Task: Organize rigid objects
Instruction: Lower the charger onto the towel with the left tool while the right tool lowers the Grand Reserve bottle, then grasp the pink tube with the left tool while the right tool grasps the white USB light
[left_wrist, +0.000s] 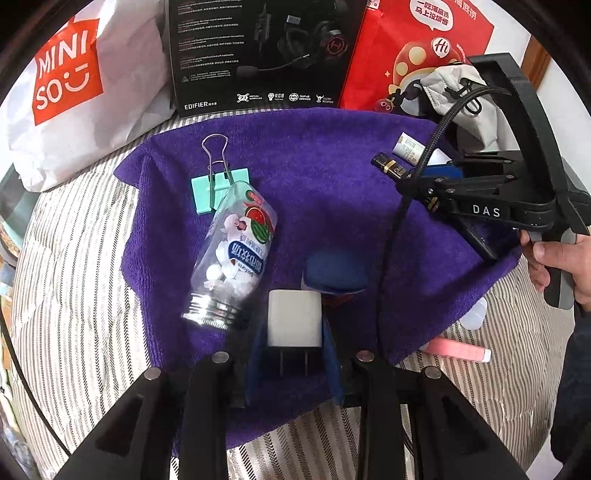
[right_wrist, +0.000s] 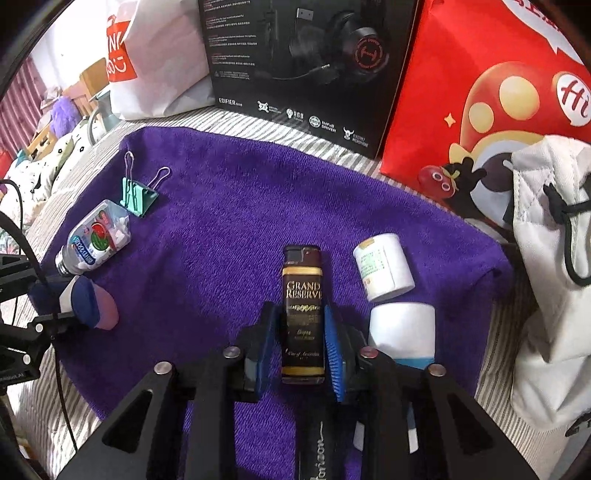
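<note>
My left gripper (left_wrist: 293, 354) is shut on a white charger plug (left_wrist: 293, 317), prongs toward the camera, low over the purple towel (left_wrist: 332, 166). Just beyond the plug lies a blue-and-pink oval object (left_wrist: 334, 271). To its left a clear bottle of white candies (left_wrist: 236, 254) lies on its side, touching a mint binder clip (left_wrist: 218, 188). My right gripper (right_wrist: 301, 332) is shut on a brown "Grand Reserve" lighter (right_wrist: 302, 295), its blue pads (right_wrist: 334, 339) pressed against its sides. A small white jar (right_wrist: 384, 266) and a white-and-blue cylinder (right_wrist: 402, 332) lie just right of it.
Behind the towel stand a white Miniso bag (left_wrist: 74, 92), a black Edifier headset box (left_wrist: 258, 55) and a red mushroom-print bag (right_wrist: 498, 92). A white drawstring pouch (right_wrist: 550, 258) sits at the right edge. A pink item (left_wrist: 461, 350) lies on the striped cloth (left_wrist: 74, 314). A hand (left_wrist: 561, 266) holds the right gripper.
</note>
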